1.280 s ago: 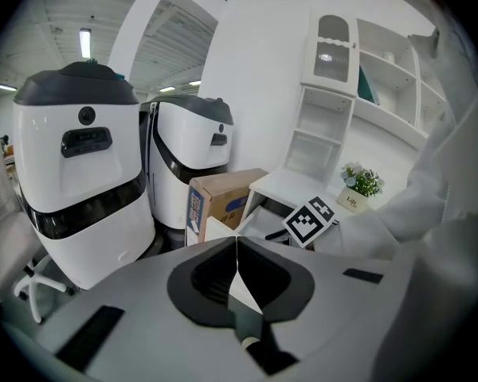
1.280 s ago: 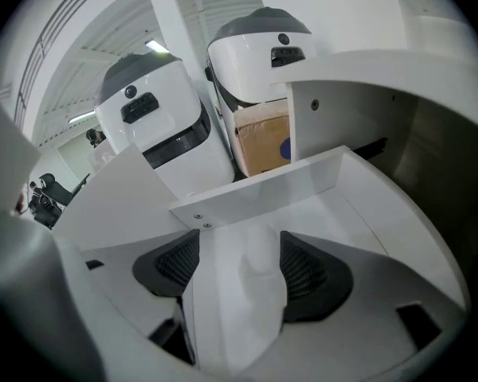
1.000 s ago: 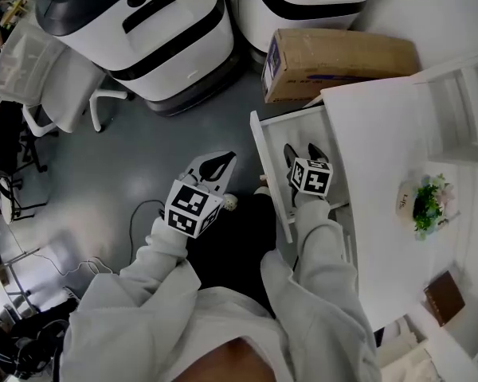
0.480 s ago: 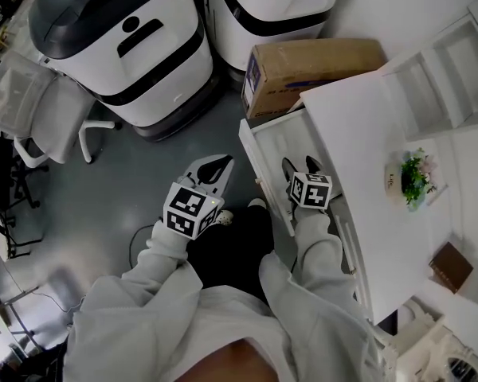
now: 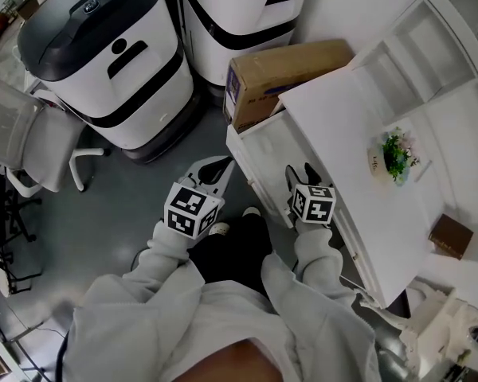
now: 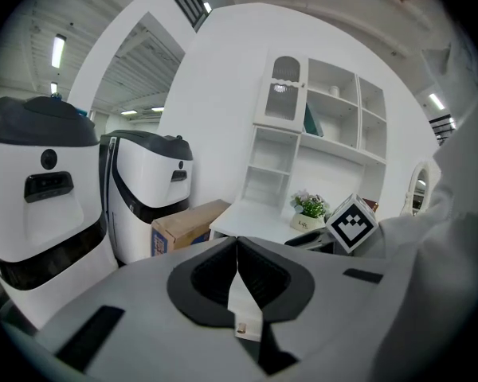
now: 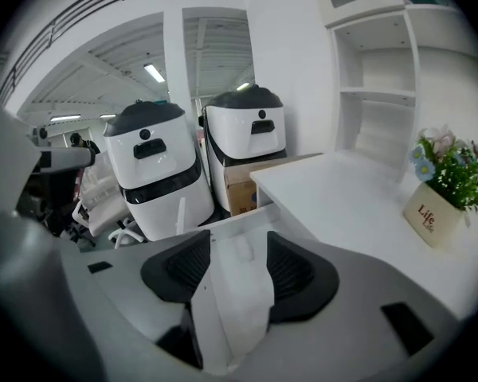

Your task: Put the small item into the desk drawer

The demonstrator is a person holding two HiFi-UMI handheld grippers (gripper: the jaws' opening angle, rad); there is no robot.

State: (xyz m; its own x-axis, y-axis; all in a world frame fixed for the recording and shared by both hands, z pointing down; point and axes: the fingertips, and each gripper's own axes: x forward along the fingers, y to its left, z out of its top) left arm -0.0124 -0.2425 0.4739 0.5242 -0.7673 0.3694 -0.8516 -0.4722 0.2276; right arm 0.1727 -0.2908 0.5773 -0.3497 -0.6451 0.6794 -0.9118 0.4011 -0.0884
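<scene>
The white desk drawer (image 5: 247, 151) stands pulled out beside the desk top (image 5: 342, 126). My right gripper (image 5: 299, 170) hangs over the drawer's near half, open, with nothing between its pads; its jaws have just been closing. In the right gripper view, my right gripper (image 7: 237, 239) frames the drawer floor (image 7: 223, 293), where a small pale item (image 7: 244, 247) lies, faint against the white. My left gripper (image 5: 223, 164) is over the grey floor to the left of the drawer. In the left gripper view, my left gripper (image 6: 237, 245) has its pads meeting, holding nothing.
A cardboard box (image 5: 283, 74) sits on the floor behind the drawer, with two large white machines (image 5: 111, 70) beyond it. A potted plant (image 5: 394, 156) and a brown book (image 5: 450, 235) rest on the desk. A white chair (image 5: 24, 138) stands at the far left.
Both grippers have risen, the right one more, up from the drawer, and its jaws stand narrower. The head view has swung, so the desk sits more slanted in the picture.
</scene>
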